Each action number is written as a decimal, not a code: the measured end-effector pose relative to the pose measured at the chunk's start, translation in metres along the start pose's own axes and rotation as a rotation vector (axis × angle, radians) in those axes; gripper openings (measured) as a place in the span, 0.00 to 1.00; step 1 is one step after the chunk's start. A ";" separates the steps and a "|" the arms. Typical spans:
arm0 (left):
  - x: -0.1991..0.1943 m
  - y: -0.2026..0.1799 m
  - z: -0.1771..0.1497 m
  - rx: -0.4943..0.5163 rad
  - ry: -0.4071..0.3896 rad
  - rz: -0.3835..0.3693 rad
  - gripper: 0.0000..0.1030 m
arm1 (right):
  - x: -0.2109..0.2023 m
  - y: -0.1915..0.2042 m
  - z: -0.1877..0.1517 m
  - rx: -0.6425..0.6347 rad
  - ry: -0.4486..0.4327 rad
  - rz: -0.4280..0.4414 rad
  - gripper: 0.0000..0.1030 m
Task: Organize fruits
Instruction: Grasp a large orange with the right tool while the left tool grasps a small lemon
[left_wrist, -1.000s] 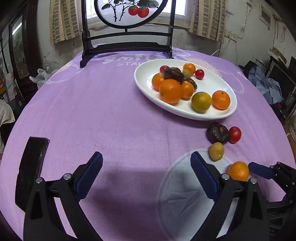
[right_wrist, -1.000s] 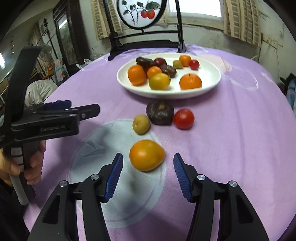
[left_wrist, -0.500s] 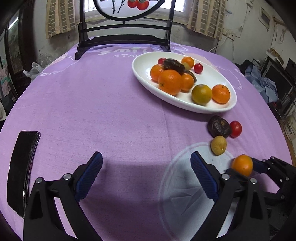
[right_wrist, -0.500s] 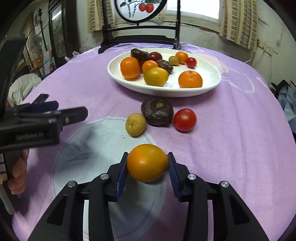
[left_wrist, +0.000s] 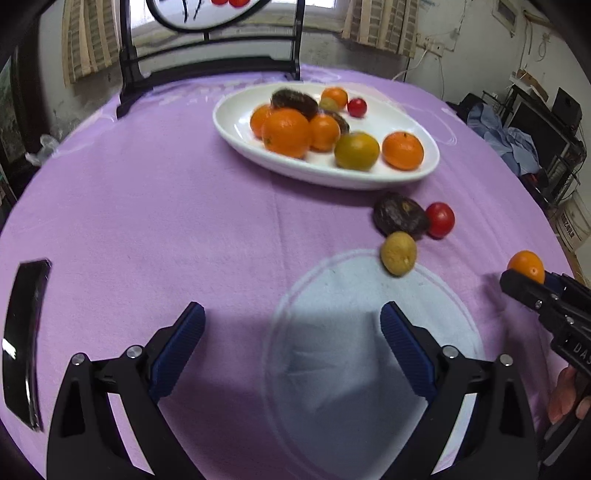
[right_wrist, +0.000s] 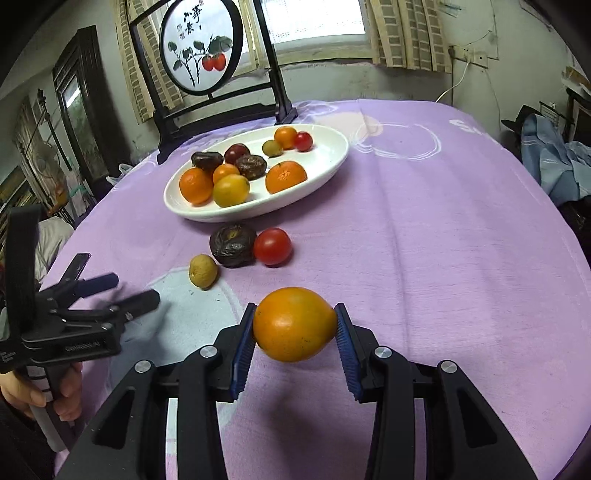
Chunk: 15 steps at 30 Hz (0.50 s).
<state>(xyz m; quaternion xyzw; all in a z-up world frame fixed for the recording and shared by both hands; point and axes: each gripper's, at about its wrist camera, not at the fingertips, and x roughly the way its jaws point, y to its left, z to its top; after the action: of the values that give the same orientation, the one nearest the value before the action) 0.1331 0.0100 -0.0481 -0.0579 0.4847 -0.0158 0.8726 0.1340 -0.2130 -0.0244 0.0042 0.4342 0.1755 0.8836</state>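
My right gripper (right_wrist: 295, 325) is shut on an orange fruit (right_wrist: 293, 324) and holds it just above the purple tablecloth; the left wrist view shows that same orange fruit (left_wrist: 526, 264) at the far right. My left gripper (left_wrist: 291, 326) stands open over a pale blue circle printed on the cloth, with nothing between its fingers. Loose on the cloth lie a dark wrinkled fruit (right_wrist: 232, 244), a red tomato (right_wrist: 272, 246) and a small yellow-green fruit (right_wrist: 202, 270). Behind them a white oval plate (right_wrist: 327, 160) carries several oranges, dark fruits and small tomatoes.
A black phone (left_wrist: 24, 339) lies near the table's left edge. A dark wooden stand with a round painted screen (right_wrist: 199, 55) rises behind the plate. Clothes and shelves stand off the table to the right. A hand (right_wrist: 62, 398) grips the left tool's handle.
My right gripper closed on the orange fruit and lifted it off the cloth, carrying it rightward in the left wrist view. The left gripper dipped a little and stayed open.
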 end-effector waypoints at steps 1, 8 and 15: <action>0.001 -0.003 -0.001 -0.012 0.019 -0.025 0.91 | 0.000 0.000 0.001 -0.001 0.001 0.003 0.41; 0.013 -0.039 0.002 0.051 0.031 0.043 0.91 | -0.012 0.008 0.000 -0.029 -0.029 0.033 0.41; 0.028 -0.067 0.022 0.106 0.003 0.054 0.73 | -0.017 0.010 -0.002 -0.035 -0.031 0.040 0.41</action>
<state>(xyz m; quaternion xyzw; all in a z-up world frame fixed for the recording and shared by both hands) 0.1687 -0.0564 -0.0521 0.0016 0.4858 -0.0182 0.8739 0.1201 -0.2089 -0.0108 0.0003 0.4172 0.2007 0.8863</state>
